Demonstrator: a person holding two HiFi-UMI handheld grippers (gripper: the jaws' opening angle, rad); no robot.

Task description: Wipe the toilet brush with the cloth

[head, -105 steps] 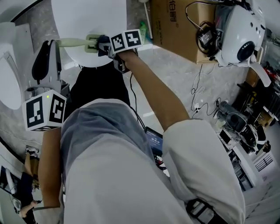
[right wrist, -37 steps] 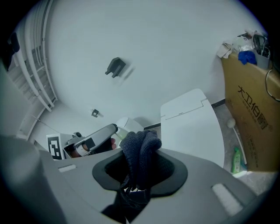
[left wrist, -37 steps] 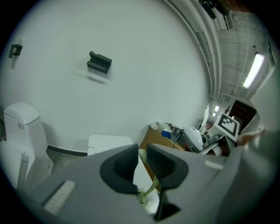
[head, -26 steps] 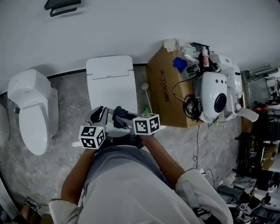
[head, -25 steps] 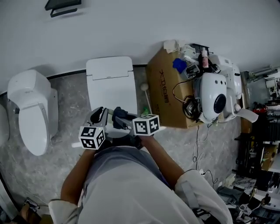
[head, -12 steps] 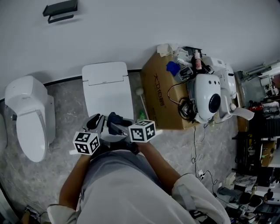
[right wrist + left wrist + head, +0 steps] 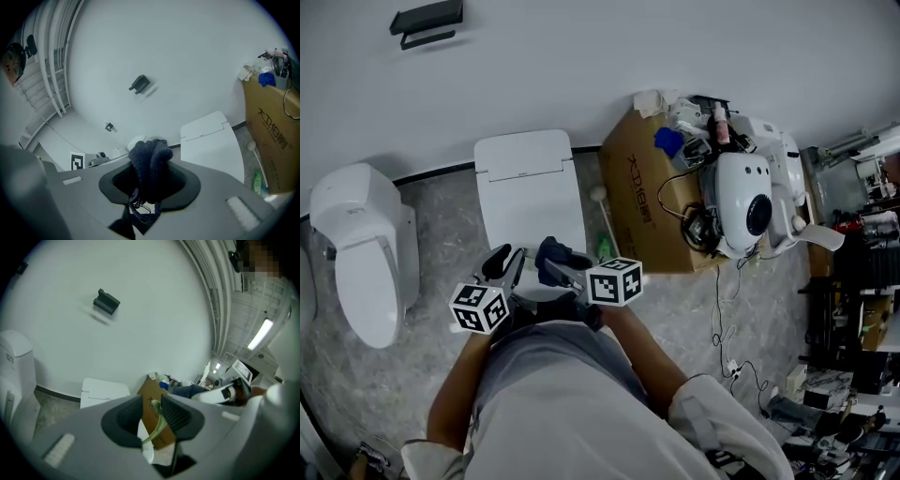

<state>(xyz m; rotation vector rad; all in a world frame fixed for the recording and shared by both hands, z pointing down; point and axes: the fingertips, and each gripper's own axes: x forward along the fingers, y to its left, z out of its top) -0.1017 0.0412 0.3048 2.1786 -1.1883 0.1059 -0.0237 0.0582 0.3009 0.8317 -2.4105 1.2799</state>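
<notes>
Pale-green plastic shows between the left tongs [image 7: 152, 418]: they pinch the thin handle of the toilet brush [image 7: 160, 423] in a narrow grip, held up before the person's body over the front of the white toilet [image 7: 530, 183]. Just right of it, the dark blue cloth [image 7: 151, 164] is bunched and clamped in the right tongs [image 7: 149, 186]. Seconds ago the person was bent over the bowl and now stands upright with both tools drawn together. Whether cloth and brush touch is unclear, so wiping looks about to begin.
</notes>
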